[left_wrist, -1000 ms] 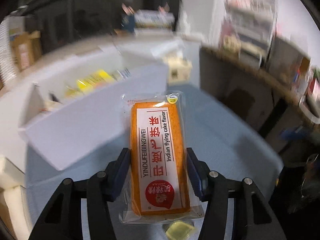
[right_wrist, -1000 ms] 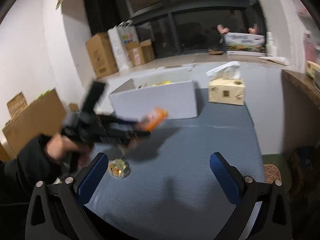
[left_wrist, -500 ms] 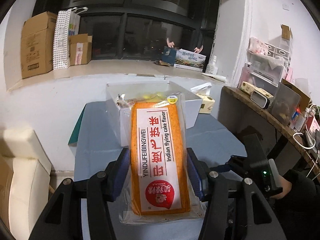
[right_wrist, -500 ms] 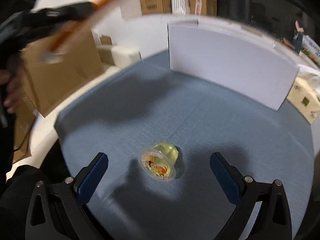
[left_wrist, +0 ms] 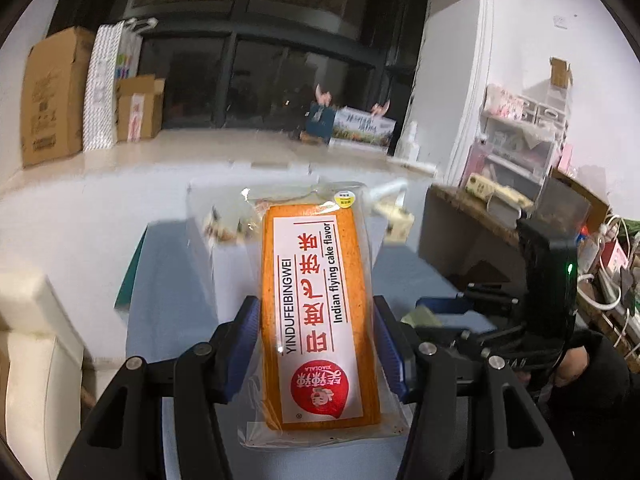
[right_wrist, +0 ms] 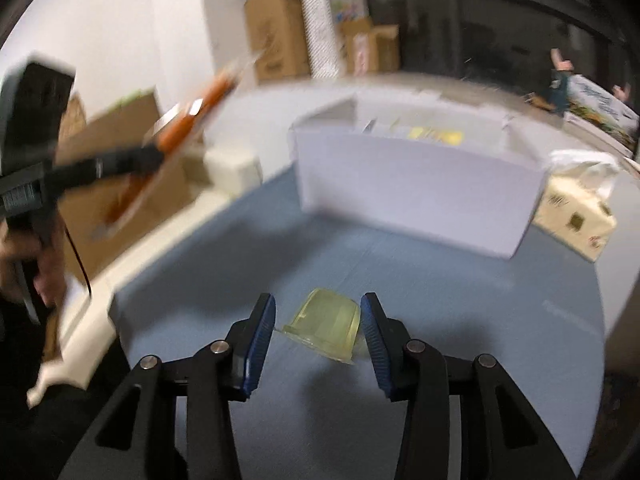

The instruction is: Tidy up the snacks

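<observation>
My left gripper (left_wrist: 316, 312) is shut on an orange snack pack (left_wrist: 316, 312) labelled "Indian flying cake flavor" and holds it in the air, pointing toward the white box (left_wrist: 224, 248). The pack also shows edge-on in the right wrist view (right_wrist: 188, 120), high at the left. My right gripper (right_wrist: 318, 316) has its jaws narrowed around a yellow jelly cup (right_wrist: 326, 330) that lies on its side on the blue table (right_wrist: 480, 320); a small gap shows at the left pad. The white box (right_wrist: 416, 184) stands beyond it with yellow packets inside.
A tissue box (right_wrist: 576, 216) sits to the right of the white box. Cardboard boxes (right_wrist: 280, 36) stand on the ledge at the back. A brown carton (right_wrist: 116, 168) and a cream block are off the table's left edge. Shelves with clutter (left_wrist: 516, 152) are on the right.
My right gripper has come down to the table and narrowed its jaws around the jelly cup. My left gripper still holds the pack and has drawn back a little from the white box.
</observation>
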{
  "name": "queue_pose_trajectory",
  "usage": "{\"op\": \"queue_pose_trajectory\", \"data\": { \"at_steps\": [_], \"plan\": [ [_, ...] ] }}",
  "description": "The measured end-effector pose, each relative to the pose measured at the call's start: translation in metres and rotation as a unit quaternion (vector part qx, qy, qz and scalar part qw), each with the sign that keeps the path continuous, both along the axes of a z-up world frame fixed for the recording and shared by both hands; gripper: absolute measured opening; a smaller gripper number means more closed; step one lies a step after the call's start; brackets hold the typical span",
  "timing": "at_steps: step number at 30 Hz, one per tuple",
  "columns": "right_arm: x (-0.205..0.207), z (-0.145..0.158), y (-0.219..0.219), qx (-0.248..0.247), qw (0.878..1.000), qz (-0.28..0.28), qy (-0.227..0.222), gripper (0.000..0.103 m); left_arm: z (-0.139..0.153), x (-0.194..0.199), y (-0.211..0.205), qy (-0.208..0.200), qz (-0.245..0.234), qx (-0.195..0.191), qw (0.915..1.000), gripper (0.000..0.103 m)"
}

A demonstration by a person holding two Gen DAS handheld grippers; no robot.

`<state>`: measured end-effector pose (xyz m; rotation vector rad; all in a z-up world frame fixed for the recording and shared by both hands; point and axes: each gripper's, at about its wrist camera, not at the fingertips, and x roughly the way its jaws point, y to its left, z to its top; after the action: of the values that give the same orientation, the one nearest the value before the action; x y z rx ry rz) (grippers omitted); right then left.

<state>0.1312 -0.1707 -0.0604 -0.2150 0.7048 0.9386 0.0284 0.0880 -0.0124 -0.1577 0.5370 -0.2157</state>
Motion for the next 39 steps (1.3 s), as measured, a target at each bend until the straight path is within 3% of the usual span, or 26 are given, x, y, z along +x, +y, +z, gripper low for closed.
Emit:
{"op": "queue_pose_trajectory", "data": {
  "at_steps": [4, 9, 10, 11, 12, 13, 14, 15, 19, 22, 26, 31, 34, 39],
  "plan": [
    [0.056, 0.048, 0.000, 0.033, 0.998, -0.044, -0.032, 0.048, 0.019, 0.071, 0.011, -0.002, 0.015, 0.000, 0.9999, 0.060],
    [0.149, 0.078, 0.030, 0.033, 0.995, -0.093, -0.022, 0.048, 0.022, 0.157, 0.022, 0.020, 0.036, 0.010, 0.9991, 0.061],
    [0.163, 0.080, 0.035, 0.031, 0.994, -0.102, -0.020, 0.048, 0.022, 0.171, 0.023, 0.022, 0.042, 0.015, 0.9987, 0.064],
    [0.179, 0.081, 0.039, 0.030, 0.993, -0.109, -0.016, 0.048, 0.020, 0.188, 0.026, 0.034, 0.055, 0.024, 0.9976, 0.076],
    [0.194, 0.081, 0.043, 0.030, 0.993, -0.110, -0.005, 0.050, 0.018, 0.201, 0.029, 0.047, 0.062, 0.025, 0.9966, 0.094],
    [0.210, 0.082, 0.048, 0.032, 0.993, -0.113, 0.006, 0.071, 0.015, 0.214, 0.033, 0.064, 0.069, 0.024, 0.9952, 0.101],
    [0.218, 0.079, 0.051, 0.030, 0.992, -0.123, 0.003, 0.090, 0.014, 0.217, 0.035, 0.065, 0.078, 0.030, 0.9944, 0.103],
    [0.221, 0.083, 0.049, 0.033, 0.990, -0.138, -0.007, 0.103, 0.015, 0.218, 0.037, 0.058, 0.084, 0.036, 0.9941, 0.103],
    [0.216, 0.089, 0.036, 0.057, 0.987, -0.147, -0.017, 0.103, 0.019, 0.208, 0.042, 0.047, 0.093, 0.041, 0.9938, 0.103],
    [0.207, 0.083, 0.034, 0.042, 0.987, -0.154, -0.030, 0.103, 0.023, 0.193, 0.038, 0.028, 0.114, 0.065, 0.9909, 0.103],
    [0.191, 0.074, 0.038, 0.023, 0.986, -0.156, -0.044, 0.103, 0.033, 0.170, 0.033, -0.002, 0.138, 0.070, 0.9880, 0.103],
    [0.149, 0.079, 0.038, -0.006, 0.979, -0.173, -0.112, 0.103, 0.040, 0.135, 0.033, -0.014, 0.147, 0.033, 0.9885, 0.103],
    [0.118, 0.086, 0.031, 0.014, 0.976, -0.177, -0.129, 0.103, 0.043, 0.115, 0.029, -0.014, 0.141, 0.023, 0.9896, 0.103],
    [0.075, 0.092, 0.015, 0.036, 0.979, -0.169, -0.107, 0.103, 0.049, 0.067, -0.003, -0.008, 0.159, 0.083, 0.9838, 0.103]
  ]
}}
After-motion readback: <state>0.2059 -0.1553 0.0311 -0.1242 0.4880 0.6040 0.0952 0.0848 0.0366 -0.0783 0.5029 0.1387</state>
